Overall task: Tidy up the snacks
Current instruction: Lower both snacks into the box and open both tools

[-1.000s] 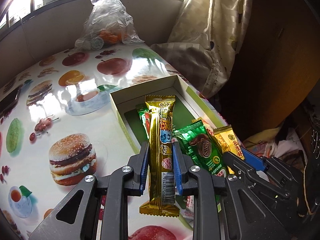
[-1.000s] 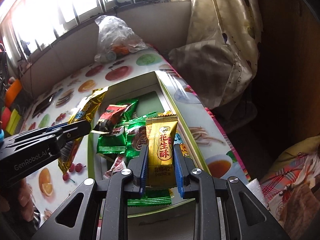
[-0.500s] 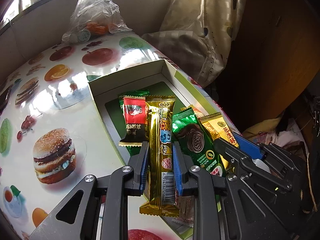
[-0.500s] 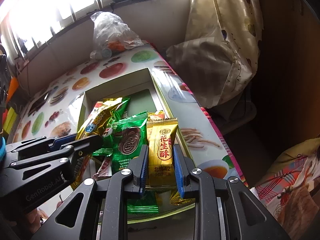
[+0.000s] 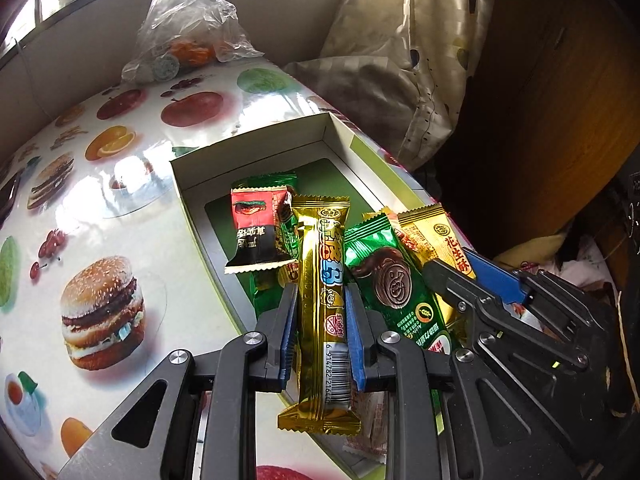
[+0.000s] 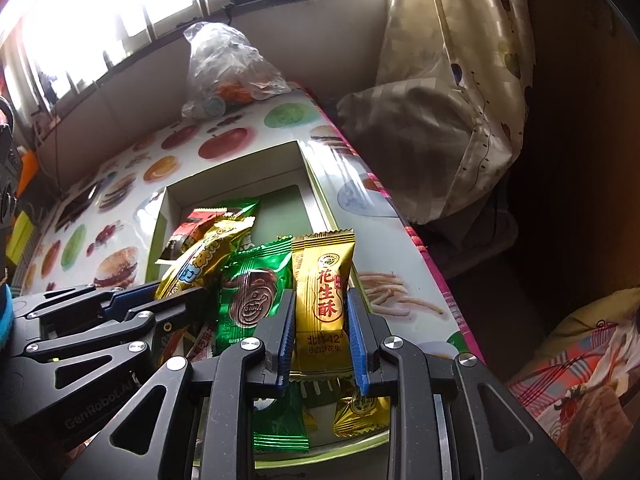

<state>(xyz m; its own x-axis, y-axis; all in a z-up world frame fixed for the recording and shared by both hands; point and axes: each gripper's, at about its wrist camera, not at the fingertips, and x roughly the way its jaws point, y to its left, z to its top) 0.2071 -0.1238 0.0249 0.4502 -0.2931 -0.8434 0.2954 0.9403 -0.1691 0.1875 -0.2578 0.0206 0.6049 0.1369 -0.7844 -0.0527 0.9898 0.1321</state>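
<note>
Gold wrappers filled both claws: the left claw [image 5: 320,312] pinched a long bar [image 5: 323,304] with a barcode, its label hard to read; the right claw [image 6: 322,328] pinched a packet [image 6: 323,300] reading "花生酥". Both hung over the box [image 5: 248,148] at frame centre; "GenRobot.AI" marked the left claw's body.

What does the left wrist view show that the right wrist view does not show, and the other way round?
Only the left wrist view: the barcode on the long gold bar that the left gripper clamps, and the front of the red and black packet.

Only the right wrist view: the bright window, and a gold packet low in the box.

Both: the white box, the green chocolate packet, the gold peanut packet in the right gripper, and the plastic bag.
</note>
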